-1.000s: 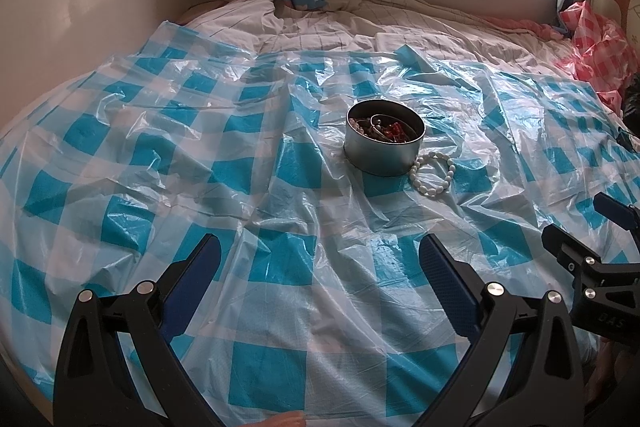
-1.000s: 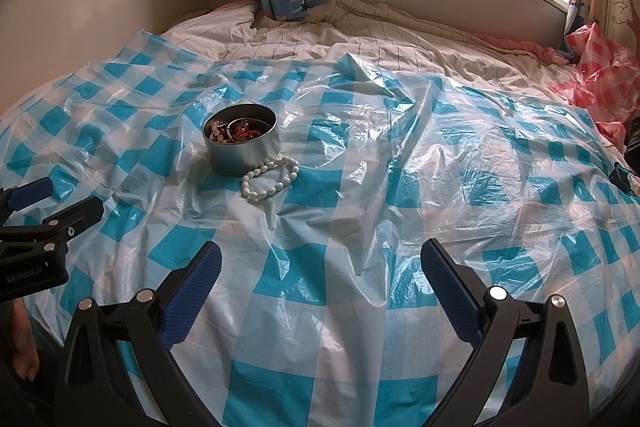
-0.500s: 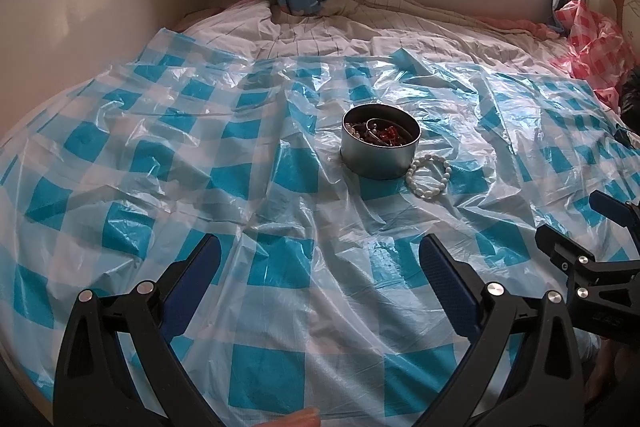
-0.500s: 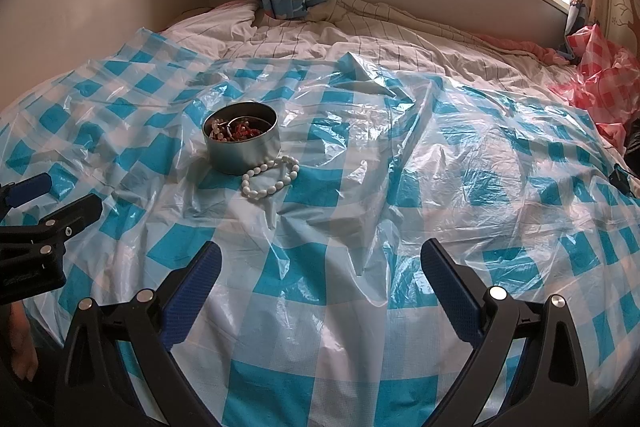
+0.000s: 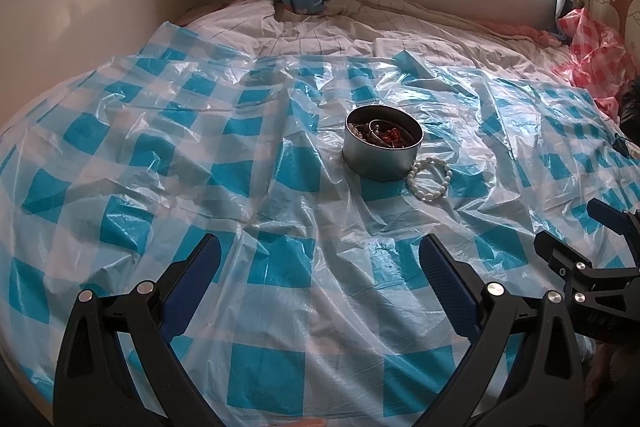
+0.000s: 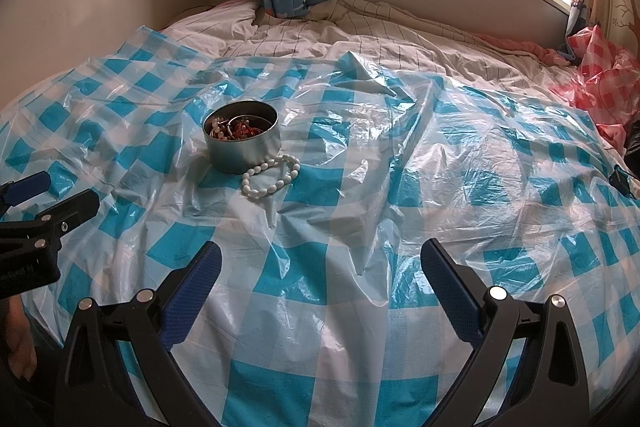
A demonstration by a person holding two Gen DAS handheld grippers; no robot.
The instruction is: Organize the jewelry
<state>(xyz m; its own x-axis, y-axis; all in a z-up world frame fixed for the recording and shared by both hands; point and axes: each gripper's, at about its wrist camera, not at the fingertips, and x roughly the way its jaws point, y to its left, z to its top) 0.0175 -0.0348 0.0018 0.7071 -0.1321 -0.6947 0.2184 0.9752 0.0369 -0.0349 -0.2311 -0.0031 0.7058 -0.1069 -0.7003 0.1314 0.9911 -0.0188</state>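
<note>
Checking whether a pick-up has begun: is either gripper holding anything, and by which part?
Nothing is held. The left gripper and right gripper are open and empty; the white bead bracelet lies beside the tin.

The left gripper (image 5: 320, 275) is held low and level, its two blue-padded fingers (image 5: 192, 279) spread wide apart with nothing between them. The right gripper (image 6: 320, 277) sits beside it in much the same pose, fingers (image 6: 448, 291) equally splayed and empty. Each one shows at the edge of the other's view (the right at the left camera's right edge, and the reverse). A bare hand (image 6: 18, 351) shows under the left tool's body.
</note>
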